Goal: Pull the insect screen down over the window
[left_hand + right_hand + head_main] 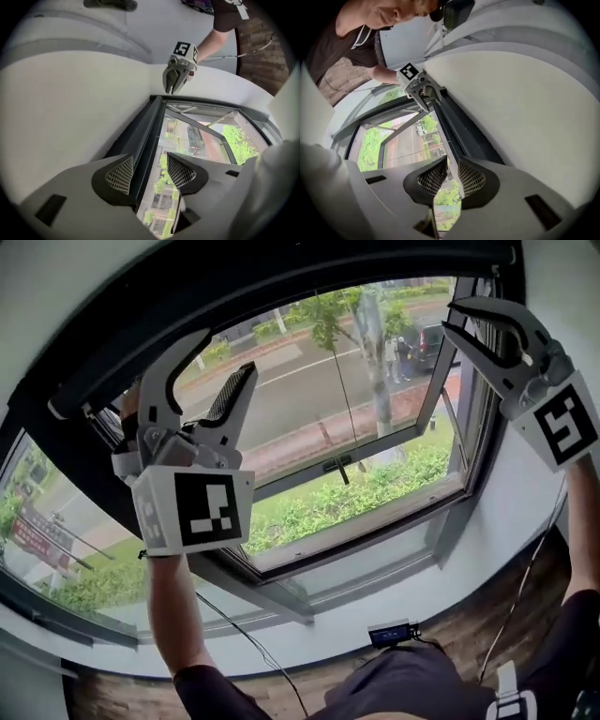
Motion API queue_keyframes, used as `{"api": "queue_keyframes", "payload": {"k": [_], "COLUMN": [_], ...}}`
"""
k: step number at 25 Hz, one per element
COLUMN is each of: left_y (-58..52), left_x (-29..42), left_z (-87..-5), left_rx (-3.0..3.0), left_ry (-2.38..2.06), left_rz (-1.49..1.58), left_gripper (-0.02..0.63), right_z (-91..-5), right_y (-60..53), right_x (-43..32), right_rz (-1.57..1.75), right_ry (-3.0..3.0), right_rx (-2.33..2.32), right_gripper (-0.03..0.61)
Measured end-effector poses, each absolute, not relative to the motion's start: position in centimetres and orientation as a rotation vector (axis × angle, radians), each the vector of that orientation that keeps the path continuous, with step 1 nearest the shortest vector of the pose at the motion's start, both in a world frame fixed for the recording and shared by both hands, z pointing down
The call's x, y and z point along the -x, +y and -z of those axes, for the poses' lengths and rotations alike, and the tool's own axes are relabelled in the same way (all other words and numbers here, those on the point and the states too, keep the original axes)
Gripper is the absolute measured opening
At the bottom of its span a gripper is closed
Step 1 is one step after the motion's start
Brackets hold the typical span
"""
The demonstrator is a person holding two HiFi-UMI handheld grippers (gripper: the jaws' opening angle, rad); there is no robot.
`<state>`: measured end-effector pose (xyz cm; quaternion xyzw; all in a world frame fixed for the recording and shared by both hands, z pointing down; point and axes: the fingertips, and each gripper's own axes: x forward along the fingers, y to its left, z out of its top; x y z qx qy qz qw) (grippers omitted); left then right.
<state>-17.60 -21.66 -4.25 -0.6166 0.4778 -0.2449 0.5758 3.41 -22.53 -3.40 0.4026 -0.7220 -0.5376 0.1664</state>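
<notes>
The insect screen is rolled up in a dark housing [281, 296] along the top of the window. Its dark bar [140, 136] runs under the white wall. My left gripper [225, 352] is raised to the bar's left part. Its jaws [150, 171] stand apart astride the bar, with daylight between the bar and the right pad [180, 171]. My right gripper [448, 317] is up at the top right corner. Its two pads [471, 178] sit close on either side of a thin pale lip of the bar [459, 126].
An outward-opening window sash [375, 442] stands open below the bar, with a street, trees and a parked car outside. A small device with a blue screen [389, 634] and a cable lie on the white sill [309, 638]. White wall [70, 103] rises above the housing.
</notes>
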Motion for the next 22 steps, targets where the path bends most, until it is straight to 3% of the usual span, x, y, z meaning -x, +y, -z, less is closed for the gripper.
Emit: {"api": "queue_keyframes", "payload": {"k": [4, 13, 16, 22], "left_y": [-25.4, -31.1, -31.3, -31.4], "left_x": [17.1, 18.0, 18.2, 17.7], "left_z": [5.3, 5.3, 5.7, 5.8], "left_rx": [1.367, 1.245, 1.213, 1.239], "left_ry": [1.128, 1.254, 1.29, 1.313], "left_rz": [0.717, 0.898, 0.905, 0.89], "left_gripper": [0.186, 0.15, 0.092, 0.094], "right_z": [3.9, 6.1, 6.5, 6.4], "right_y": [-25.9, -33.8, -34.6, -35.2], "right_x": [-1.4, -0.8, 0.2, 1.1], "right_rz": [1.557, 1.575, 1.602, 1.618], "right_ry": [-1.884, -1.841, -1.849, -1.801], "right_rx": [-1.056, -1.022, -0.996, -0.97], "right_gripper": [0.064, 0.064, 0.064, 0.064]}}
